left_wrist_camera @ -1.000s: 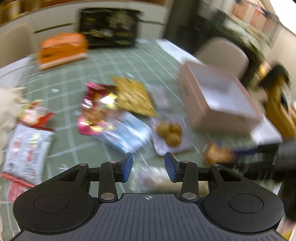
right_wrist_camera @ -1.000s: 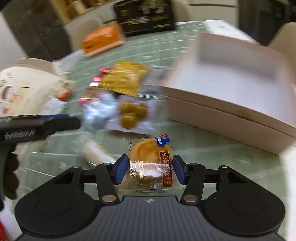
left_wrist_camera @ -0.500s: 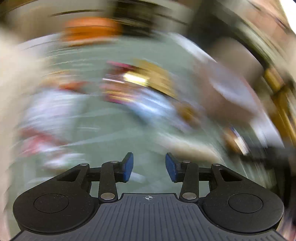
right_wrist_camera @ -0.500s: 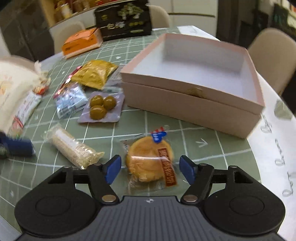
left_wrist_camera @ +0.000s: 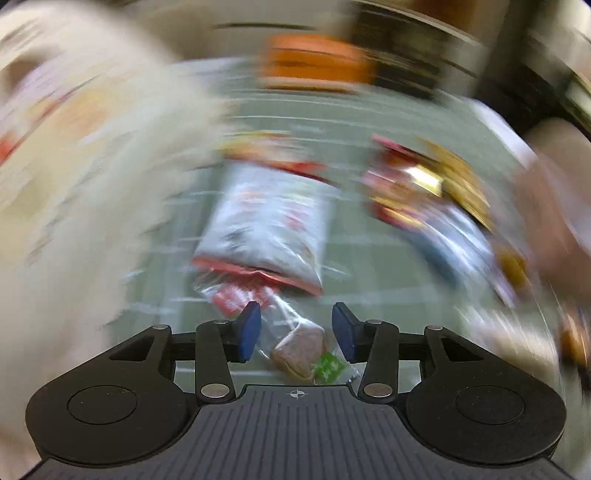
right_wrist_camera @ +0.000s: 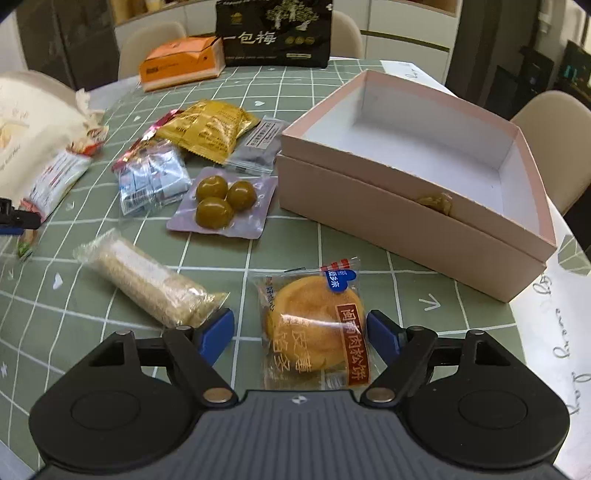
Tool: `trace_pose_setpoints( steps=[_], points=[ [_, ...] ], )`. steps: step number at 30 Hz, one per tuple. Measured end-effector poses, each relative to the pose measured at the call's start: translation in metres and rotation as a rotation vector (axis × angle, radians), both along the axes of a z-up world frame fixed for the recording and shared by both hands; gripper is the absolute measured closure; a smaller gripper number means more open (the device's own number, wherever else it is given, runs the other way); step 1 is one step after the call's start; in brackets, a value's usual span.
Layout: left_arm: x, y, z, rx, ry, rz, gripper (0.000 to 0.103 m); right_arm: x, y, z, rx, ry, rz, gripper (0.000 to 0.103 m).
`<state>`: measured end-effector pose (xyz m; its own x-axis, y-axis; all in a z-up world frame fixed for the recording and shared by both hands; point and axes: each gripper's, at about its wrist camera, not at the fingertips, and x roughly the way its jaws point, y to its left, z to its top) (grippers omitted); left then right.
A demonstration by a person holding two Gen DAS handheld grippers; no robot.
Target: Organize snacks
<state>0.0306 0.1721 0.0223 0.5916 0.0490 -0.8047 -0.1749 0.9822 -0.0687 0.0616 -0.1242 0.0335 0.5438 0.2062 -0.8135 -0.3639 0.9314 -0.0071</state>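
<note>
In the right wrist view a round golden pastry (right_wrist_camera: 314,328) in a clear wrapper lies on the green checked tablecloth (right_wrist_camera: 413,288), in front of an open pink box (right_wrist_camera: 406,210). My right gripper (right_wrist_camera: 300,338) straddles the pastry. Its jaws are opening, and the blue pads stand off the cake on either side. The left wrist view is badly blurred. My left gripper (left_wrist_camera: 296,331) hangs over a small clear packet with a brown cake and a green label (left_wrist_camera: 300,352). Its jaws are opening too, with the packet between them and no pad pressing on it.
Left of the pastry lie a rice-cracker roll (right_wrist_camera: 147,280), a pack of green plums (right_wrist_camera: 221,201), a pack of blue sweets (right_wrist_camera: 151,181), a yellow packet (right_wrist_camera: 210,129) and a grey packet (right_wrist_camera: 258,144). An orange box (right_wrist_camera: 181,62) and a black bag (right_wrist_camera: 273,29) stand at the back.
The right jaws have spread and let go of the pastry, which now lies on the cloth. The left gripper has swung left and down over the brown cake packet.
</note>
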Motion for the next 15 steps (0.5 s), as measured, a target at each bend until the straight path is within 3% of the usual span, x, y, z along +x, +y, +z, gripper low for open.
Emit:
trace_pose_setpoints(
  steps=[4,6,10,12,15],
  points=[
    [-0.021,-0.051,-0.004,0.097,-0.006,-0.329,0.053,-0.005,0.001,0.004,-0.002,-0.025,0.032,0.024],
    [-0.034,-0.064,-0.004,0.124,-0.007,-0.375,0.053,-0.006,0.001,0.007,0.005,-0.034,0.038,0.024],
    [-0.045,-0.061,0.001,0.134,0.019,-0.267,0.053,-0.010,0.005,0.014,0.017,-0.069,0.073,0.024],
    [-0.046,-0.049,0.002,0.081,0.039,-0.185,0.056,-0.014,0.010,0.018,0.033,-0.079,0.124,0.024],
    [-0.048,-0.039,0.003,0.038,0.067,-0.150,0.053,-0.019,0.016,0.022,0.074,-0.060,0.193,0.024]
  ],
)
